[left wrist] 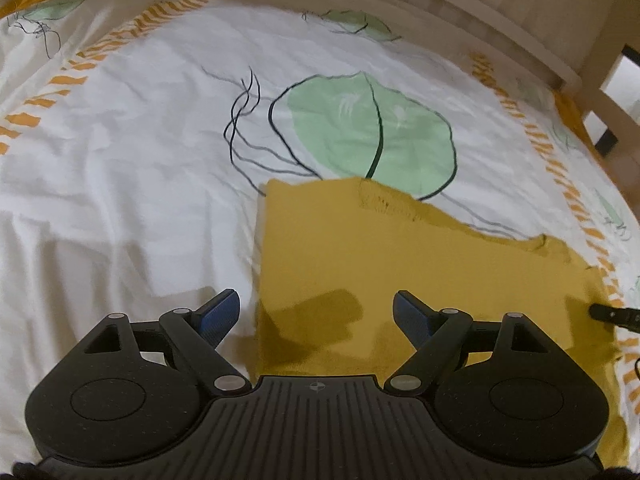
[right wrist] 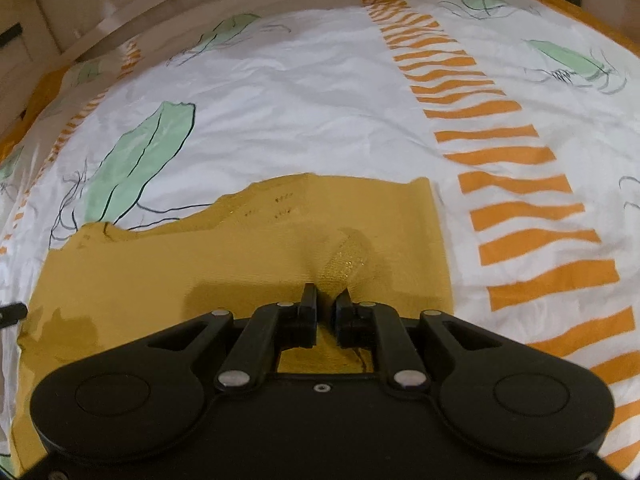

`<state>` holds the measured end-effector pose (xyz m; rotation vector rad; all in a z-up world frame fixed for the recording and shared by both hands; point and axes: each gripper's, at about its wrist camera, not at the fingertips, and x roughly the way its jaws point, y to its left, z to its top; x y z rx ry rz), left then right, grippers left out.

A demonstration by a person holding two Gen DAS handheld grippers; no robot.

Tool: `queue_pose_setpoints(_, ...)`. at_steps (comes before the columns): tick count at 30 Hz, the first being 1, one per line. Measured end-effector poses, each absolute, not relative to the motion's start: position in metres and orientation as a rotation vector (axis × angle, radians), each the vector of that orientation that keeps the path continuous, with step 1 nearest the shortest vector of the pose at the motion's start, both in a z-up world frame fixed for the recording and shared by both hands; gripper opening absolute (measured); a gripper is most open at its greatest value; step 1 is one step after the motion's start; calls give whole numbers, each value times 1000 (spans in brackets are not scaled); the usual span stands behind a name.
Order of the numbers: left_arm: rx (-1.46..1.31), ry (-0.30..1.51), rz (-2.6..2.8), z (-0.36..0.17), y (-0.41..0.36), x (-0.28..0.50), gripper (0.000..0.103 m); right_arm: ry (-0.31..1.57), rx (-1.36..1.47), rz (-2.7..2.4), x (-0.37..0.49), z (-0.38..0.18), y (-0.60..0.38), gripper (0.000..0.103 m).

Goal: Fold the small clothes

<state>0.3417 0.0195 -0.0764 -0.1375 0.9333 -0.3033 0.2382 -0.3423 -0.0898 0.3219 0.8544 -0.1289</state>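
Observation:
A mustard-yellow garment lies flat on the printed bedsheet, with a ragged far edge. My left gripper is open and empty, hovering over the garment's left edge; its blue pads straddle that edge. In the right wrist view the same garment spreads across the lower middle. My right gripper is shut on a pinched-up fold of the yellow cloth. The right gripper's tip shows at the left view's right edge.
The white bedsheet has green leaf prints and orange striped bands. A wooden bed frame curves along the far side. The bed's edge lies at the far left in the right wrist view.

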Motion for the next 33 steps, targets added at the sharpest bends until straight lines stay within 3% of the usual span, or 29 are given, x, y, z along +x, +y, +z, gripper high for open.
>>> queue_pose_setpoints(5, -121, 968, -281, -90, 20, 345, 84, 820, 282, -162, 235, -90, -346, 22)
queue_pose_setpoints(9, -79, 964, -284, -97, 15, 341, 88, 780, 189, -207, 229, -89, -343, 48)
queue_pose_setpoints(18, -77, 963, -293, -102, 13, 341, 96, 688, 116, -212, 217, -88, -340, 53)
queue_pose_setpoints(25, -55, 956, -290, -103, 9, 339, 99, 725, 341, -53, 233, -96, -356, 54)
queue_pose_setpoints(29, -55, 956, -299, -105, 9, 340, 102, 631, 429, -1, 231, -91, -362, 54)
queue_pose_setpoints(33, -52, 951, -293, -105, 8, 339, 102, 561, 405, -51, 226, -84, -364, 62)
